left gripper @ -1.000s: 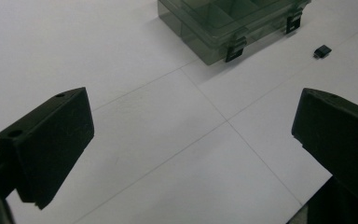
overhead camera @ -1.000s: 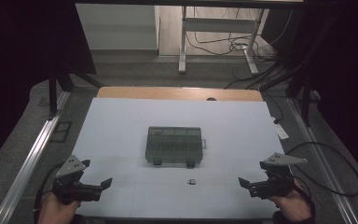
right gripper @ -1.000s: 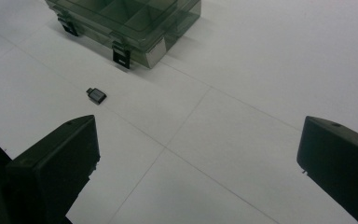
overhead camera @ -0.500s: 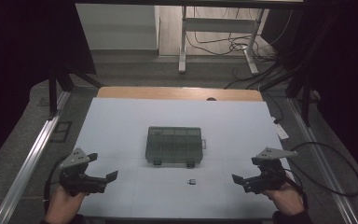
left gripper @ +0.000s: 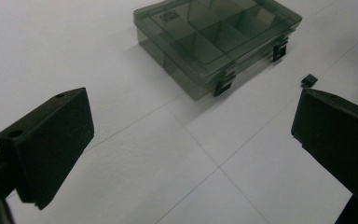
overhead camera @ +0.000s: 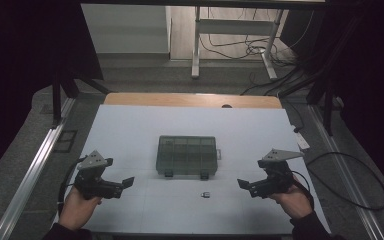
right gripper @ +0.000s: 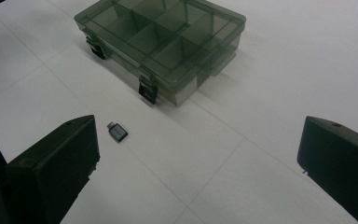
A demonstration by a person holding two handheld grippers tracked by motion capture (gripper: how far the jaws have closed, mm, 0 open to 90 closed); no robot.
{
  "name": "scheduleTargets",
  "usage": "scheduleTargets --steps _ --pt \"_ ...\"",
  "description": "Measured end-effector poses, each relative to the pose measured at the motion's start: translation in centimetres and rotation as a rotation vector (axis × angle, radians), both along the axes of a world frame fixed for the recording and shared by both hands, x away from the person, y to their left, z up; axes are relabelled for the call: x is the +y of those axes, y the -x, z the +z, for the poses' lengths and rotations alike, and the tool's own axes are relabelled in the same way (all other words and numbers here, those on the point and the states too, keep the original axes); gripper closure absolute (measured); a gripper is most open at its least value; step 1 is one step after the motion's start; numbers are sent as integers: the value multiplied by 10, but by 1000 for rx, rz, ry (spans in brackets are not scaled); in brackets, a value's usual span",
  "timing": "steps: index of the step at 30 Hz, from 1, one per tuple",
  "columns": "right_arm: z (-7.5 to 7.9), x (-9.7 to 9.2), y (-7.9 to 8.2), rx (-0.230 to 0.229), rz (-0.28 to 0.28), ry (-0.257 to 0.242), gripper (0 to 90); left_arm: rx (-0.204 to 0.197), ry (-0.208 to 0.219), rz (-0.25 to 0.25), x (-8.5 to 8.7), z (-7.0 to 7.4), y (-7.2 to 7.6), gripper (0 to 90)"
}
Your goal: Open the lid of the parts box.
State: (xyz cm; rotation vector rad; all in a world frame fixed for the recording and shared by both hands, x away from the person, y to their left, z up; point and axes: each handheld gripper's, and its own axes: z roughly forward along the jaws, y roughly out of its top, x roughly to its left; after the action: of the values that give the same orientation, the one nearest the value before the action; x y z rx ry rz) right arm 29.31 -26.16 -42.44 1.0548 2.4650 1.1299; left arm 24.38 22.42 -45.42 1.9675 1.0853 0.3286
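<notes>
Jaws of both the left gripper (overhead camera: 128, 182) and right gripper (overhead camera: 241, 184) gaped empty, the latched organizer box (overhead camera: 187, 155) and small adapter (overhead camera: 206, 194) between them untouched.

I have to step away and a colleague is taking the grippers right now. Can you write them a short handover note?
Left gripper: open, empty, held above the table, left of the box.
Right gripper: open, empty, right of the box.
Compartment box: smoky clear, mid-table, lid shut, both front latches down.
Small adapter: lies loose on the table just in front of the box, nearer the right gripper.
Done: nothing gripped or opened yet.
Left: probably unlatch the box and put the adapter in.
</notes>
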Motion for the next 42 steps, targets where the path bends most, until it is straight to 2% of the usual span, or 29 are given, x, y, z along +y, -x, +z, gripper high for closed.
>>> scheduleTargets --steps 13,20,26,32,34,42 --pt "-4 17 -22 12 9 -14 0 4 18 -21 -9 -2 -21 0" --pt "-4 26 -30 19 25 -14 0 6 9 -41 -16 -7 -30 0" --pt "-7 34 -36 28 36 -8 0 8 30 -49 -21 -8 -39 0" --pt "-9 37 -43 48 29 -20 0 4 12 -77 -28 -10 -48 0" --pt "-11 39 -46 43 37 -11 0 1 -12 -98 -31 -12 -52 0" --pt "-13 45 -52 42 21 -10 0 0 -13 -120 -38 -14 -63 0"
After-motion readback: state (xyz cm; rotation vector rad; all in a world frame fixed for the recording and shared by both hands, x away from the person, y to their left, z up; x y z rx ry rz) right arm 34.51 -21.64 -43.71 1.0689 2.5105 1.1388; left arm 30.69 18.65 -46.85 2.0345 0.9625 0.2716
